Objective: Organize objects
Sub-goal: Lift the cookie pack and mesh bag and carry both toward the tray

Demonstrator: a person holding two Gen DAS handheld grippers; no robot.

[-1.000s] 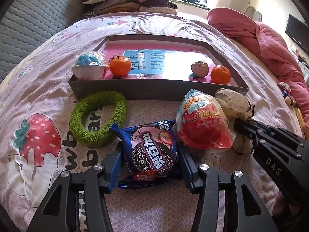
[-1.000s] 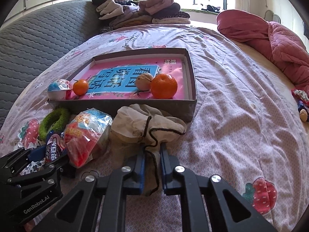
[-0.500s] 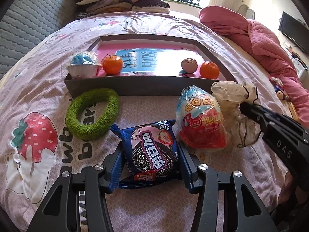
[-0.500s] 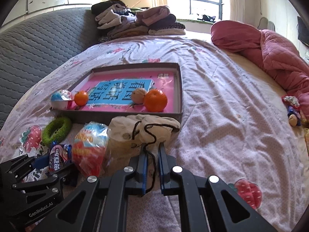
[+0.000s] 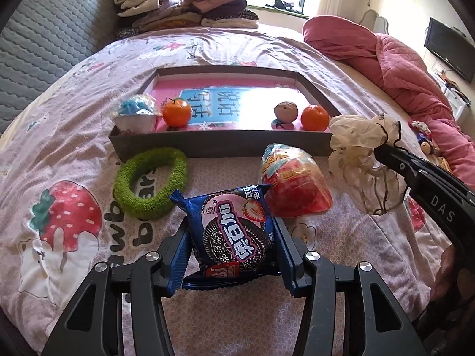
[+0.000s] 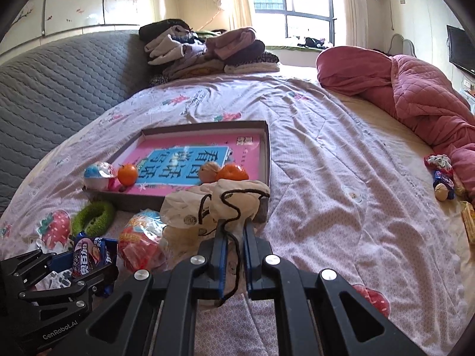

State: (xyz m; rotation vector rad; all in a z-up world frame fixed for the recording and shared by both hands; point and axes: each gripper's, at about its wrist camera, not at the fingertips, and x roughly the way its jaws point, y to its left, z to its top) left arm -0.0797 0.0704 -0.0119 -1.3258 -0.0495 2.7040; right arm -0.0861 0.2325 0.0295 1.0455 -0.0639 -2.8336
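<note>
Lifted off the bedsheet point(image 5: 74, 160) since a second ago, the gauzy cream drawstring pouch point(image 6: 225, 204) hangs pinched in the clenched right gripper point(image 6: 234, 252) beside the grey tray point(image 5: 207, 145), while the left gripper point(image 5: 234, 255) clasps the glossy blue cookie packet point(image 5: 234, 231) before it.

Daylight from window point(image 6: 308, 6) ahead of both grippers, blown out. Strong glare on box point(image 5: 314, 92) liner ahead of left gripper. Soft shadows, sharp center, heavy fisheye bend + dark vignette at edges.
</note>
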